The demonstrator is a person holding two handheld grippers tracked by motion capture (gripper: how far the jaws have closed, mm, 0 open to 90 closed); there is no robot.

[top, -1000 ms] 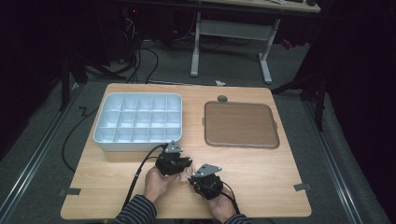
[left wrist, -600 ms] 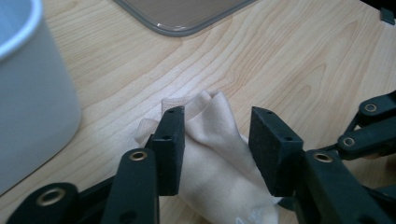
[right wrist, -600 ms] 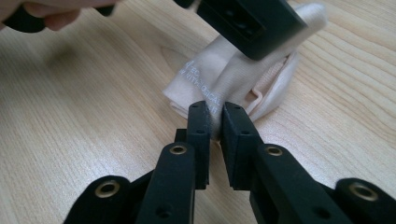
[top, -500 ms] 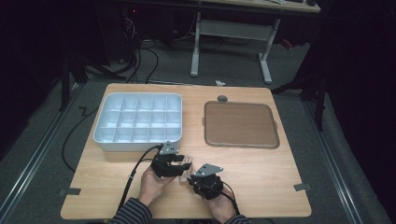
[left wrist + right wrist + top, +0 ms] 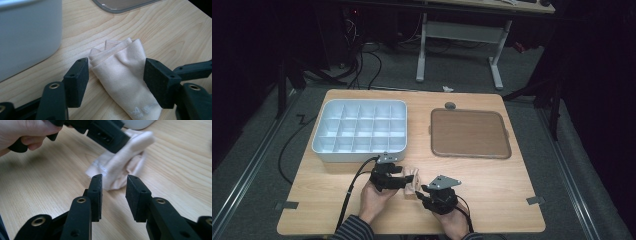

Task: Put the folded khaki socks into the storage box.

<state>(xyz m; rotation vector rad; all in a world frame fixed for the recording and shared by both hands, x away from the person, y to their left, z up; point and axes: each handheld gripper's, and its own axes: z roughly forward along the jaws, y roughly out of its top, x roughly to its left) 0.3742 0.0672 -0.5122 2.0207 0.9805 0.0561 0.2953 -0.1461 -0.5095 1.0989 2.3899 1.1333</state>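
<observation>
A folded cream sock point(image 5: 413, 181) lies on the wooden table near its front edge. My left gripper point(image 5: 406, 179) reaches it from the left. In the left gripper view the sock point(image 5: 125, 67) lies between the jaws of that gripper point(image 5: 116, 62), which have just been opening and stand wide, not pressing it. My right gripper point(image 5: 421, 192) sits at the sock's near right. Its jaws point(image 5: 114, 180) have also just been opening, with nothing between them. The sock's end point(image 5: 120, 165) lies just beyond their tips, under the left gripper's jaw point(image 5: 107, 135).
A white compartment box point(image 5: 324, 145) stands just behind the left gripper, its wall point(image 5: 27, 32) close by. A brown flat tray point(image 5: 469, 132) lies at the back right, with a small grey round piece point(image 5: 450, 105) behind it. A hand point(image 5: 22, 135) holds the left gripper.
Both pairs of jaws have spread apart, and the sock now shows between the two grippers on the table. The hands have hardly shifted.
</observation>
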